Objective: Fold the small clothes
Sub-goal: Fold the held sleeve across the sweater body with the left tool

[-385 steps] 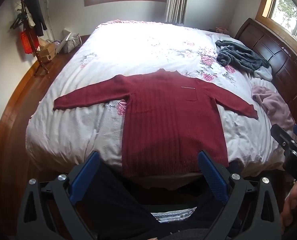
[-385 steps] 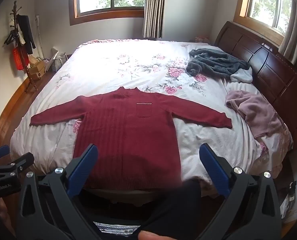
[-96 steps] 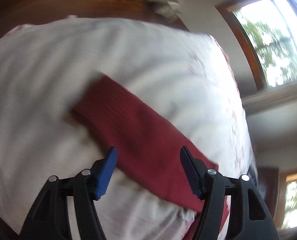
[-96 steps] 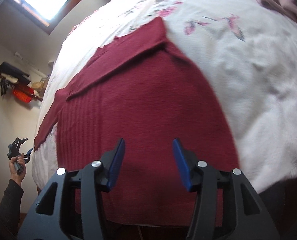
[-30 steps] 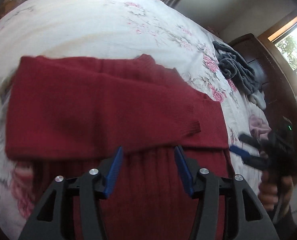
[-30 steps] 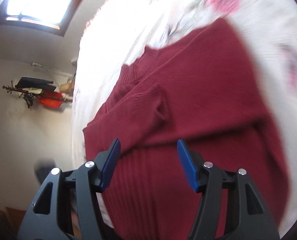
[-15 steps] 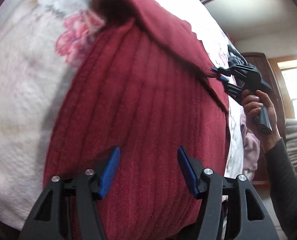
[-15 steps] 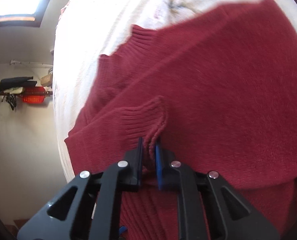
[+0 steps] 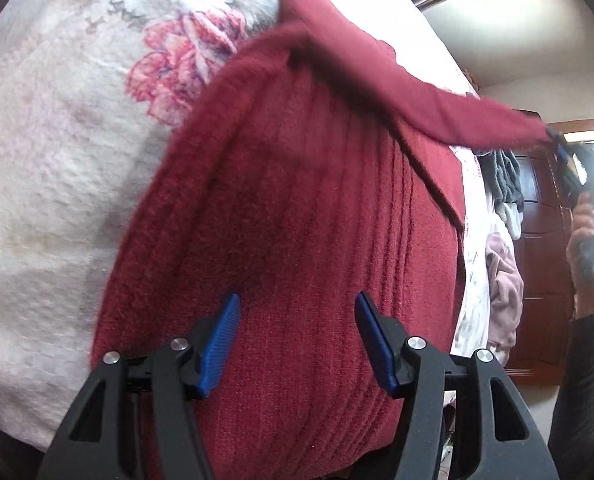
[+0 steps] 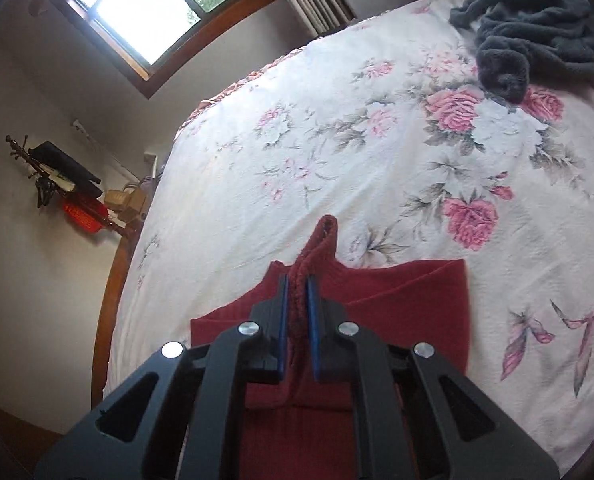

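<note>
The red sweater (image 9: 297, 220) lies flat on the bed (image 9: 57, 160), body running lengthwise away from the left gripper (image 9: 297, 344), whose fingers are spread and hold nothing, low over the hem. The right gripper (image 10: 296, 316) has its fingers pressed onto the sleeve cuff (image 10: 323, 240), lifted clear of the body; the sleeve (image 9: 437, 96) stretches taut across the chest toward the person's right hand (image 9: 585, 220). Judged: the sleeve is being repositioned; the right hand is nearer
</note>
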A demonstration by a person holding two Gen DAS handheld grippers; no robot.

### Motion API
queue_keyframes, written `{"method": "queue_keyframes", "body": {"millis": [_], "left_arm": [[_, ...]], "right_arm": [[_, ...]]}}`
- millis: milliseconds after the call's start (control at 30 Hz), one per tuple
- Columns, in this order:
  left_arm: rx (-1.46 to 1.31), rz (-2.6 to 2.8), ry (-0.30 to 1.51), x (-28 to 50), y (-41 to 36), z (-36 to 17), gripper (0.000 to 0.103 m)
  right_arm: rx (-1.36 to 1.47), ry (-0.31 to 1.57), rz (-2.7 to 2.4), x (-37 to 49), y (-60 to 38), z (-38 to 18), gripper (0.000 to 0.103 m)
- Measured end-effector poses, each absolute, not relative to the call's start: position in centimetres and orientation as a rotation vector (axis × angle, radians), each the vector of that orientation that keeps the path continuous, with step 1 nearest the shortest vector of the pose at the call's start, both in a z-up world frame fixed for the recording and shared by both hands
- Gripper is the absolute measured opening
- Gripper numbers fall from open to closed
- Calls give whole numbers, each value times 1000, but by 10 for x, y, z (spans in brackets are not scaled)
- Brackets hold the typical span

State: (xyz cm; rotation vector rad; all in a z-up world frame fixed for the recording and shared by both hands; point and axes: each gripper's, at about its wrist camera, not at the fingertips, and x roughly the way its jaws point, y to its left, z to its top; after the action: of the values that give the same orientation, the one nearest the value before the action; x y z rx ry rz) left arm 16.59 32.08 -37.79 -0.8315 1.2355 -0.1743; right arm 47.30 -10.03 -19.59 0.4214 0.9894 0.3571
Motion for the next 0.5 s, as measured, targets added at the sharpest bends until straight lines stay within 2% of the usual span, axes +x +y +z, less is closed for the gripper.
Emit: {"method": "queue_keyframes", "body": {"millis": [267, 500], "left_arm": [[-798, -186, 1162, 192, 328, -343, 59], [-732, -169, 1115, 247, 341, -327, 58]], "right_arm": [[467, 1088, 270, 466, -148, -292, 7], [514, 1152, 293, 468, -167, -345, 7]]}}
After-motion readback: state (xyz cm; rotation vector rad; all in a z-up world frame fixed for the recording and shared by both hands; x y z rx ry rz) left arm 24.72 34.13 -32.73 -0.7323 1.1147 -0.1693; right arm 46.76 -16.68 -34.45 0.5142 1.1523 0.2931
